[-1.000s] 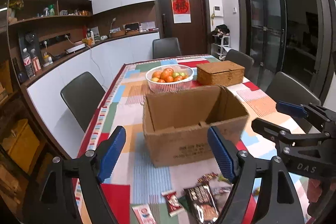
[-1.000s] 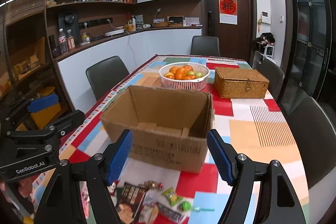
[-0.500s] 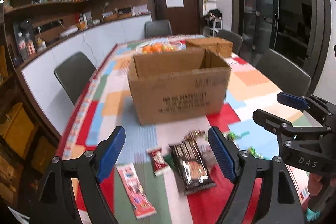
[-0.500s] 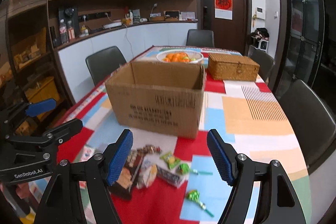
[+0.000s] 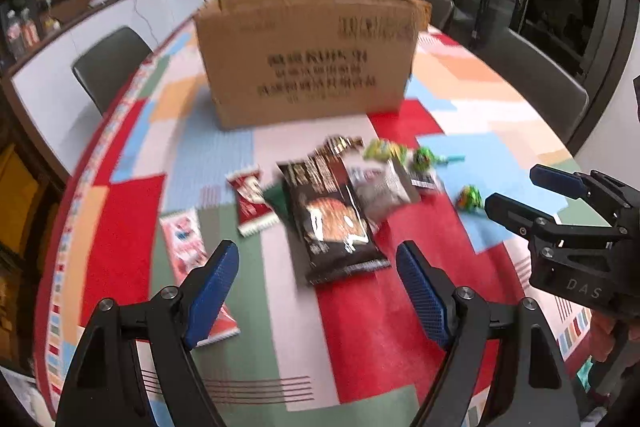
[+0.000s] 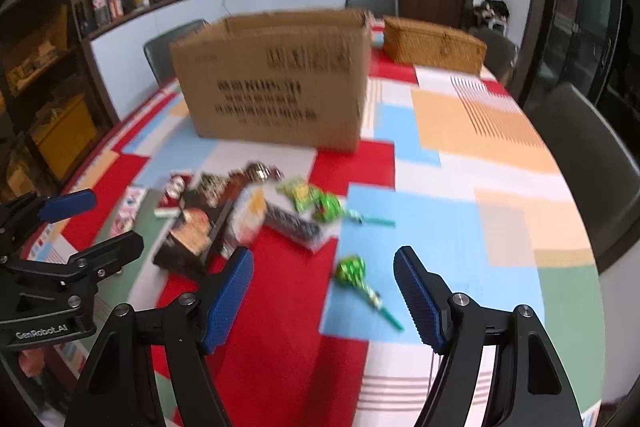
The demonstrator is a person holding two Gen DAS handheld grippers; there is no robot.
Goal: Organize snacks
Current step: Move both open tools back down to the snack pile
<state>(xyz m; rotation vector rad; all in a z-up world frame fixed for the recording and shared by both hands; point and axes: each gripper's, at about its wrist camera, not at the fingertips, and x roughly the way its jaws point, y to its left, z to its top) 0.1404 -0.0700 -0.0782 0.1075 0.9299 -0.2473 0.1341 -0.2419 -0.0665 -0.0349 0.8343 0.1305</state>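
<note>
Several snack packets lie on the patchwork tablecloth in front of an open cardboard box (image 5: 308,55) (image 6: 276,79). A large dark packet (image 5: 332,219) (image 6: 192,227) lies in the middle, with a red packet (image 5: 250,199) and a pink-white packet (image 5: 188,243) to its left. Green-wrapped lollipops (image 6: 352,271) (image 5: 470,197) lie to the right. My left gripper (image 5: 316,287) is open and empty above the dark packet's near end. My right gripper (image 6: 322,299) is open and empty above a green lollipop. Both views are blurred.
A wicker basket (image 6: 434,43) stands behind the box at the right. Grey chairs (image 5: 108,67) (image 6: 588,155) ring the table. The table's edge (image 5: 52,219) curves close on the left. Each gripper shows in the other's view (image 5: 560,219) (image 6: 68,247).
Both grippers have come down and tilted toward the table. The snacks now sit higher and larger in both views, and the box's inside and the fruit bowl have dropped out of sight.
</note>
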